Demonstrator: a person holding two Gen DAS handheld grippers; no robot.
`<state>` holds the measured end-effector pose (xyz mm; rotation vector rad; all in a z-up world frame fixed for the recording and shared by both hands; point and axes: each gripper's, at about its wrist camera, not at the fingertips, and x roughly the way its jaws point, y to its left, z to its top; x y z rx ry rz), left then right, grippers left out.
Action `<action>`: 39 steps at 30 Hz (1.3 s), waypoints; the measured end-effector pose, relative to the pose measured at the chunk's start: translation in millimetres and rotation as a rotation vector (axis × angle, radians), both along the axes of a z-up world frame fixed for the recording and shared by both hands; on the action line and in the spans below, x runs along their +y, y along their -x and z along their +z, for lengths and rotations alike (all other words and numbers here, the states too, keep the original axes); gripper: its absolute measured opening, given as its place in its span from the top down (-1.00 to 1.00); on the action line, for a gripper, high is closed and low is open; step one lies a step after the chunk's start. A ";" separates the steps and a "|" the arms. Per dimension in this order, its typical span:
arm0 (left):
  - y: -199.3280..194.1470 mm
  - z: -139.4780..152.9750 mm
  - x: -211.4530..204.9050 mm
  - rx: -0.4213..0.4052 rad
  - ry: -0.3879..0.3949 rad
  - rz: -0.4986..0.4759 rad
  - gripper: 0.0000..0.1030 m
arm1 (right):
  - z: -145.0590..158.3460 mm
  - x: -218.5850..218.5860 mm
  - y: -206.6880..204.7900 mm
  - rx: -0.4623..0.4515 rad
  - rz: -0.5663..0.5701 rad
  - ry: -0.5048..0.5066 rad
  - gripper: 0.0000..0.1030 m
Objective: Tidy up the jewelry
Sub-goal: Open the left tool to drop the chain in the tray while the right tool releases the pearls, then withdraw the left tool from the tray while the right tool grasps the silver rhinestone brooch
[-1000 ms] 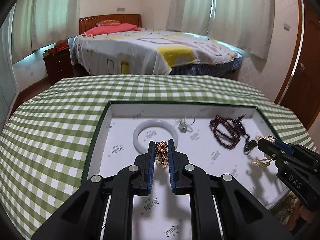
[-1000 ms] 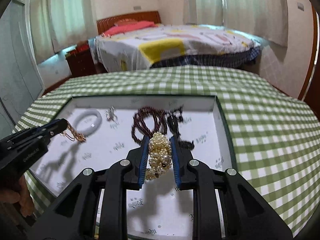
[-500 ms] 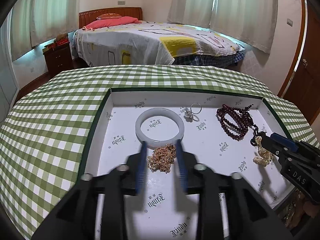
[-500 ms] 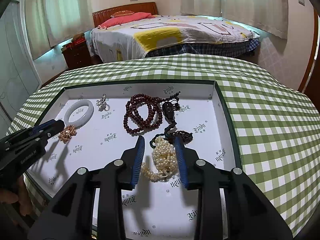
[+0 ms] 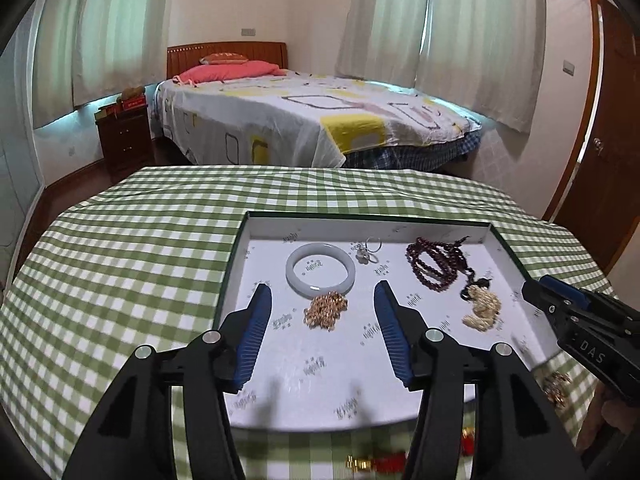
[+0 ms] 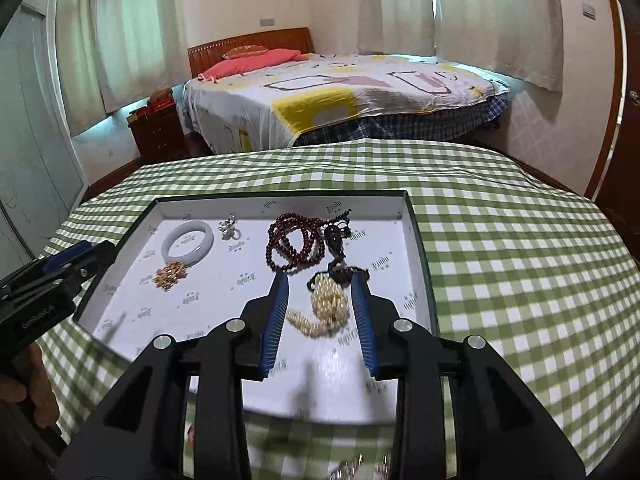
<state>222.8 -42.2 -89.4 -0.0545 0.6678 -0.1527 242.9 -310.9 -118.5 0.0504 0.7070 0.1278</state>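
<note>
Both grippers over the shallow white-lined tray with dark green rim (image 5: 236, 248), which sits on the green-and-white checked tablecloth (image 5: 120, 264).

My left gripper (image 5: 322, 300): blue-padded fingers (image 5: 256, 320) spread wide, nothing between them. It hangs above the near part of the tray. The crumpled gold chain (image 5: 325, 311) lies on the tray floor ahead of the fingertips, in line with the gap, not touched by either pad.

My right gripper (image 6: 320, 284): jaws parted, holding nothing. The cream pearl strand (image 6: 326, 308) lies in a heap on the tray floor, framed between the two pads; contact with either one I cannot tell. Its far end touches the dark tassel and pendant end of the dark red bead necklace (image 6: 294, 242).

Tray contents, left wrist view:
- pale white jade bangle (image 5: 320, 268), lying flat, far left of centre; gold chain touching its near edge.
- small silver rings (image 5: 368, 250), just right of the bangle, towards the far wall.
- dark red bead necklace (image 5: 436, 264), looped, right of centre.
- pearl strand (image 5: 482, 306), near the right wall, just beyond the necklace's dark pendant.

Right gripper (image 5: 538, 288) enters that view from the right, tip over the tray's right edge.

Outside the tray, on the cloth at its near edge: a red-and-gold item (image 5: 380, 460), blurred, and another gold piece (image 5: 556, 386) at the near right corner; I cannot make out what either one is.
</note>
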 end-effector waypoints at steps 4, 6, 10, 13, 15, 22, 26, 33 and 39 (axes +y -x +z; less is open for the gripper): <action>20.8 4.9 5.5 -0.010 -0.007 0.008 -0.03 | 1.6 1.5 17.5 0.001 0.001 -0.004 0.37; 30.4 4.0 7.7 -0.006 -0.006 0.011 -0.03 | 0.8 2.6 28.0 0.001 0.002 0.010 0.37; 44.4 -1.1 8.0 0.010 -0.006 0.010 -0.03 | -4.7 -3.6 45.2 0.018 -0.015 0.016 0.37; 53.9 -7.4 4.7 0.026 -0.004 0.002 -0.03 | -9.4 -10.1 53.4 0.032 -0.032 0.015 0.37; 58.4 -10.7 2.1 0.036 -0.004 -0.006 -0.03 | -12.6 -13.8 59.7 0.040 -0.039 0.013 0.37; 70.6 -20.2 -7.4 0.052 -0.020 -0.024 -0.03 | -28.1 -16.7 73.8 0.073 -0.042 0.003 0.37; 72.7 -25.9 -8.0 0.066 -0.027 -0.025 -0.03 | -35.9 -13.0 76.3 0.090 -0.030 -0.002 0.37; 72.6 -33.7 -6.7 0.084 -0.029 -0.018 -0.03 | -46.6 -7.7 74.2 0.118 -0.016 -0.002 0.38; 72.5 -37.6 -7.2 0.093 -0.030 -0.021 -0.03 | -54.1 -5.2 72.5 0.137 -0.017 0.005 0.38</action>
